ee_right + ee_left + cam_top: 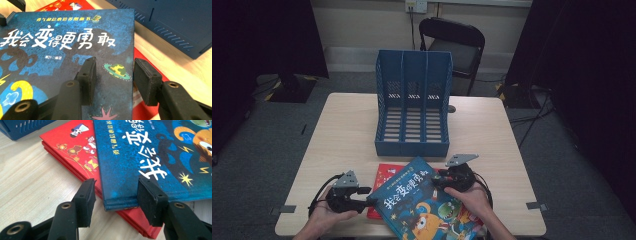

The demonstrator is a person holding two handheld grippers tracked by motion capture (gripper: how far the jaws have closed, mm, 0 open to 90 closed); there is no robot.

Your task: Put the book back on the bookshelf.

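Two half-open grippers, left gripper (113, 202) and right gripper (113, 81), straddle the blue picture book's (422, 205) edges, gripping nothing; close both squarely before you lift toward the blue file rack (413, 145).

The blue book (424, 210) lies on top of the red book (384, 179) and hides most of it; in the high view a strip of the red cover shows at the blue book's left. The near end of the blue book is cut off by the bottom edge of that view, and the person's forearms are cut there too. In the left gripper view the blue book (152, 155) runs out past the top and right edges. In the right gripper view the file rack (175, 22) beside the blue book (65, 50) is cut by the top and right edges. The small print under the book's title is too small to read.
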